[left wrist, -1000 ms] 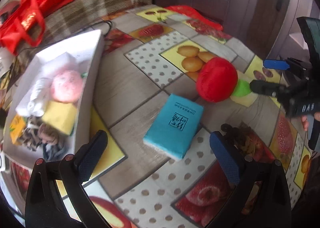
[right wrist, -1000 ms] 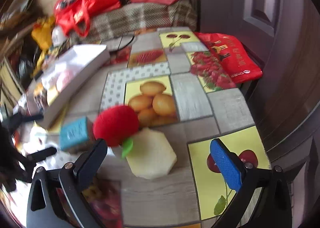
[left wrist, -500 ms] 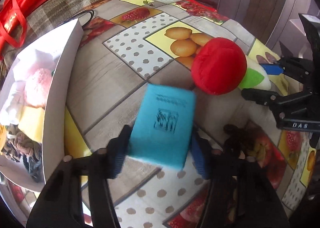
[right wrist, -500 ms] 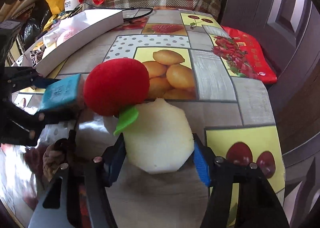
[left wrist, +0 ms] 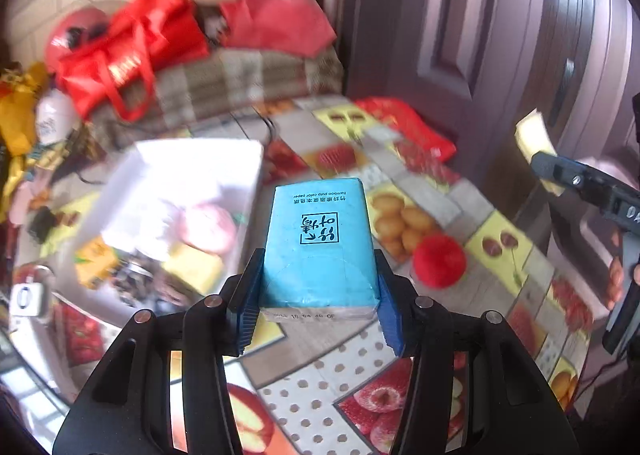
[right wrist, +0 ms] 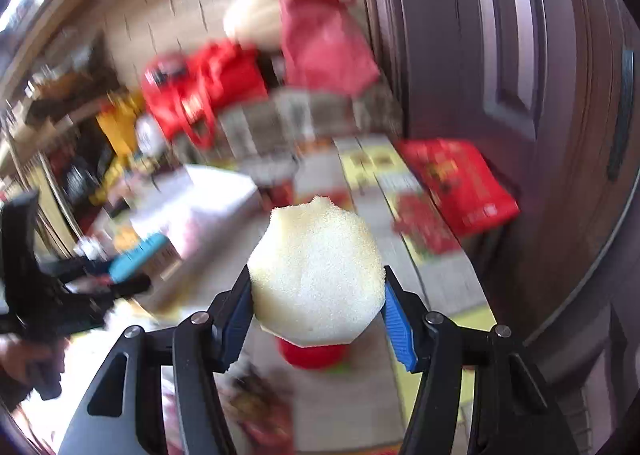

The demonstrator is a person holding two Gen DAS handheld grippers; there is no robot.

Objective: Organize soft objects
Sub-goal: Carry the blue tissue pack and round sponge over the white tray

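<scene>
Tabletop: fruit-patterned cloth; red plush ball lies on it.
White box: open, holds a pink puff, a yellow sponge and blurred dark bits.
Left tongs: pinching the blue tissue pack, lifted beside the box.
Right tongs: pinching the pale foam piece, raised above the ball.

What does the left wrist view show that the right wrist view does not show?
Only the left wrist view shows the printed top of the blue tissue pack clamped in the left hand-held gripper, and the pink soft ball inside the white box. Only the right wrist view shows the sponge fully, clamped in the right hand-held gripper. Both show the red plush ball on the table and the red bag behind.
</scene>
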